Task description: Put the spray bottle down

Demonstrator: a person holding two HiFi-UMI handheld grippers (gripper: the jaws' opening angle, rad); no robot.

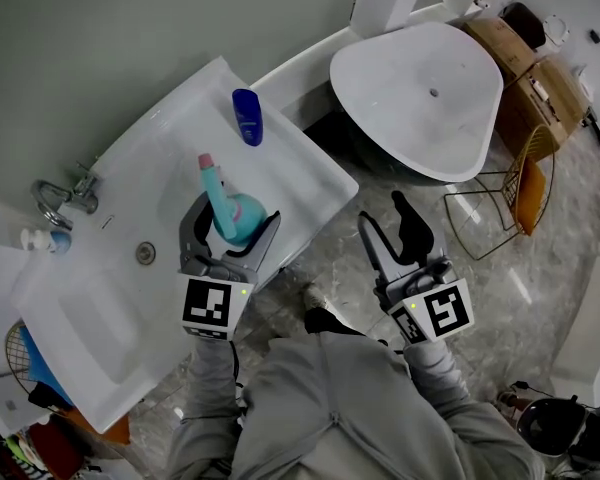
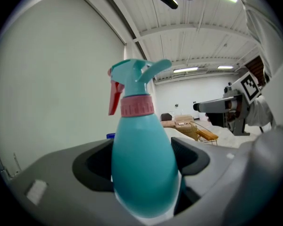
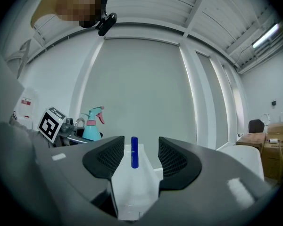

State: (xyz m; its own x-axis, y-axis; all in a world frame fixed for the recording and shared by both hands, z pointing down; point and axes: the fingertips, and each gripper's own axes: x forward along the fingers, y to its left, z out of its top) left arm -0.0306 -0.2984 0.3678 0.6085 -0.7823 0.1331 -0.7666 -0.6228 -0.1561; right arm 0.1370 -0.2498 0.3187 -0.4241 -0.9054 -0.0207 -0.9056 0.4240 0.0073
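A teal spray bottle point(image 1: 232, 211) with a pink collar and trigger stands upright near the front right edge of the white sink counter point(image 1: 310, 173). My left gripper point(image 1: 236, 215) is shut on its belly, one jaw on each side. In the left gripper view the spray bottle point(image 2: 142, 164) fills the gap between the jaws of the left gripper point(image 2: 144, 157). My right gripper point(image 1: 383, 214) hangs open and empty over the floor, right of the counter. The right gripper view shows the right gripper point(image 3: 134, 160) with nothing in it and the spray bottle point(image 3: 92, 125) far off to the left.
A dark blue bottle point(image 1: 247, 116) stands at the counter's far edge and shows between the right jaws as the blue bottle point(image 3: 134, 152). The faucet point(image 1: 65, 196) and drain point(image 1: 146, 254) lie left. A white bathtub point(image 1: 420, 93), a wire rack point(image 1: 525, 183) and cardboard boxes point(image 1: 530, 68) stand right.
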